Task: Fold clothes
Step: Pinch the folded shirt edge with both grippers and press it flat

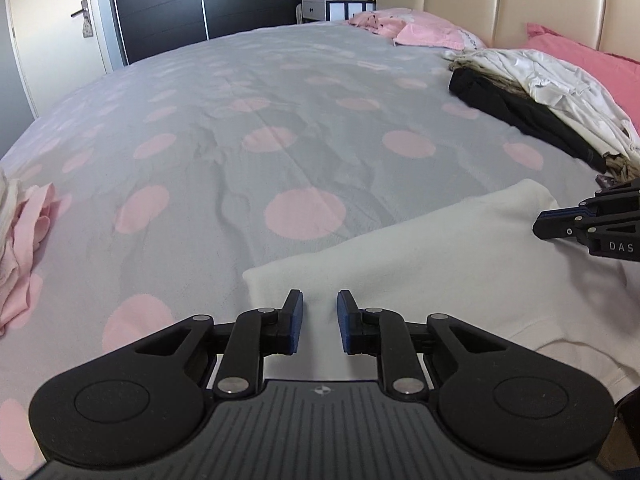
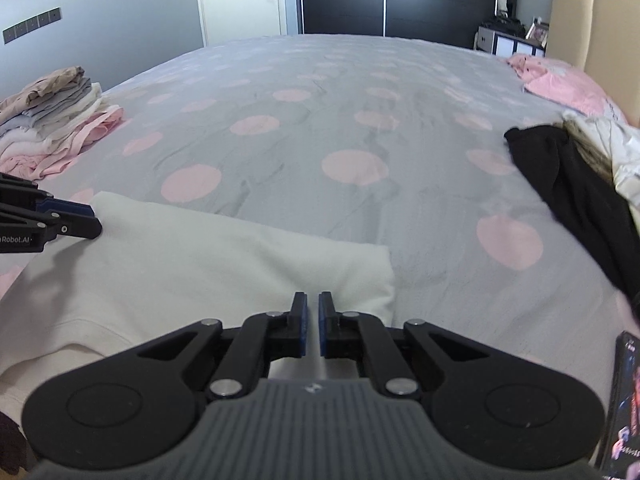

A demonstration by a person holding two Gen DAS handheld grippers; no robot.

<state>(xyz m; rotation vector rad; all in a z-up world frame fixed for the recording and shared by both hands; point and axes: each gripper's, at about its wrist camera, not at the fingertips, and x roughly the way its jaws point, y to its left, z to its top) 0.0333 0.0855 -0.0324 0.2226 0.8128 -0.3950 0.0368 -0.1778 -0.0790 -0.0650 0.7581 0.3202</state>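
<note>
The white garment (image 1: 420, 248) lies partly folded at the near edge of the bed (image 1: 280, 120). The left gripper (image 1: 319, 322) stands released over its left end. The right gripper (image 2: 312, 322) is clenched, apparently pinching nothing. Risk: a lift from here would drag one end only and spoil the fold.

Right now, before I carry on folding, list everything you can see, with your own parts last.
white garment: one, cream white, folded, near edge of bed.
bedspread: one, grey with pink dots, covering bed.
folded stack: one pile, beige, grey, white, pink, left edge of bed.
unfolded heap: one, black and white clothes, right, by headboard.
pillows: two, pink, at headboard.
wardrobe: one, black, far wall.
door: one, white, beside wardrobe.
left gripper: jaws slightly apart over garment's left corner.
right gripper: jaws shut, over garment's right corner.
</note>
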